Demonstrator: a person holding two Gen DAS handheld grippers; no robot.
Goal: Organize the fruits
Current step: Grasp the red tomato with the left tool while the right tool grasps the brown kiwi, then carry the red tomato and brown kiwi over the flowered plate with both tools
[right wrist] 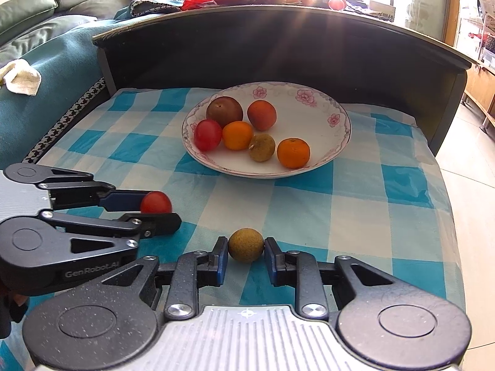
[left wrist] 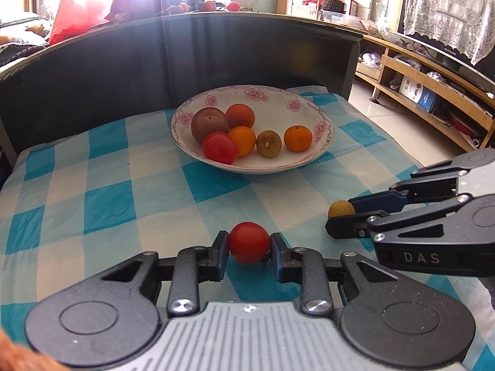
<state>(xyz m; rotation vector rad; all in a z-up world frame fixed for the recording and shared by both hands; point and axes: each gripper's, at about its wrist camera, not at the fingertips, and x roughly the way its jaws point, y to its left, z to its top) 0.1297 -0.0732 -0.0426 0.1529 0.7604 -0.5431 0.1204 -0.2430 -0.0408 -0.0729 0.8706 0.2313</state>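
Both tongs loaded, left gripper (left wrist: 249, 244) pinching the red tomato (left wrist: 248, 242), right gripper (right wrist: 246, 247) pinching the brown-green fruit (right wrist: 246, 245), so next comes the carry forward to the bowl (left wrist: 321, 142) ahead, holding 6 fruits.

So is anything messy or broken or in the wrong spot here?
Nothing is spilled or broken. Two fruits are just not in the bowl yet: a red tomato gripped by the left gripper, and a small brownish-green fruit between the right gripper's fingers. The checked cloth lies flat.
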